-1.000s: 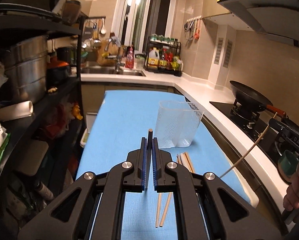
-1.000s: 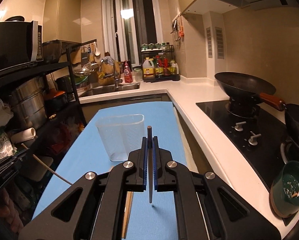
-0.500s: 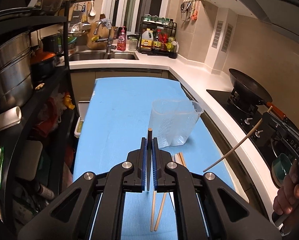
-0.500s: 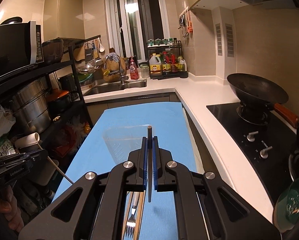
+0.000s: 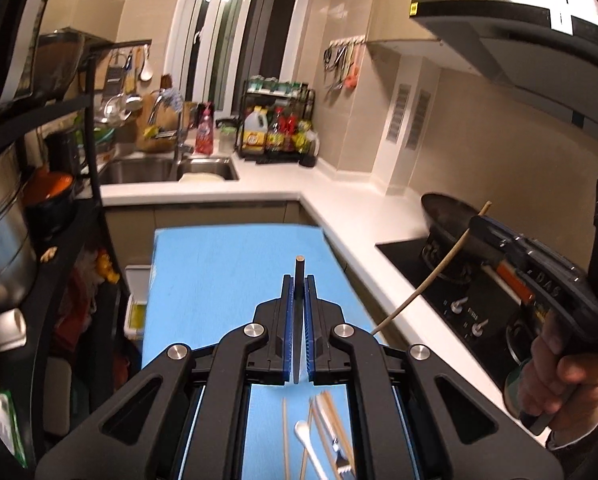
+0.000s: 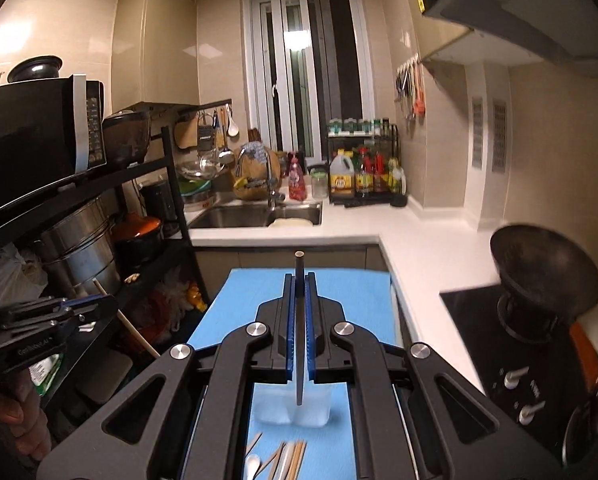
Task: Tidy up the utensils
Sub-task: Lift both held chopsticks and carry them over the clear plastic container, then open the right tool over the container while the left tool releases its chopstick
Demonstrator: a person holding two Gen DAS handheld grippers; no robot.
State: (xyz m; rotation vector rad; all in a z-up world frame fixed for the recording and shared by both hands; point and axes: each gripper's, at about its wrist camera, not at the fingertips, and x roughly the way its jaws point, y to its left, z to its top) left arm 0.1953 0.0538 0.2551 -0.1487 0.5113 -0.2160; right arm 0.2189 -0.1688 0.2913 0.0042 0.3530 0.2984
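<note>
- The left tongs (image 5: 298,300) are pinched narrow on a dark chopstick (image 5: 298,276) that runs upright between the blue pads, its pale tip standing clear above them.
- The right tongs (image 6: 298,300) are likewise clamped narrow on a second dark chopstick (image 6: 298,320), whose lower end hangs in front of a clear plastic cup (image 6: 293,406).
- Both pairs of tongs are held above the blue mat (image 5: 227,280) that covers the desk.
- Only the right wrist view shows the clear plastic cup, standing on the mat just beyond the loose utensils (image 6: 283,460).
- Only the left wrist view shows those utensils in detail (image 5: 323,436): pale chopsticks, a white spoon (image 5: 305,436) and a fork (image 5: 341,456), lying together on the mat below the tongs.
- The left wrist view catches the right tongs from the side (image 5: 495,236), with the person's right hand (image 5: 559,384) on the handle and a pale stick slanting down from the pads.
- The right wrist view catches the left tongs from the side (image 6: 95,308), also with a pale stick angled down, and the left hand (image 6: 19,412) below.
- The wok (image 6: 543,276) sits on the stove in both views; the microwave (image 6: 39,132) shows only in the right wrist view.
- Raised letters mark the side of each tongs body, too blurred to read.
</note>
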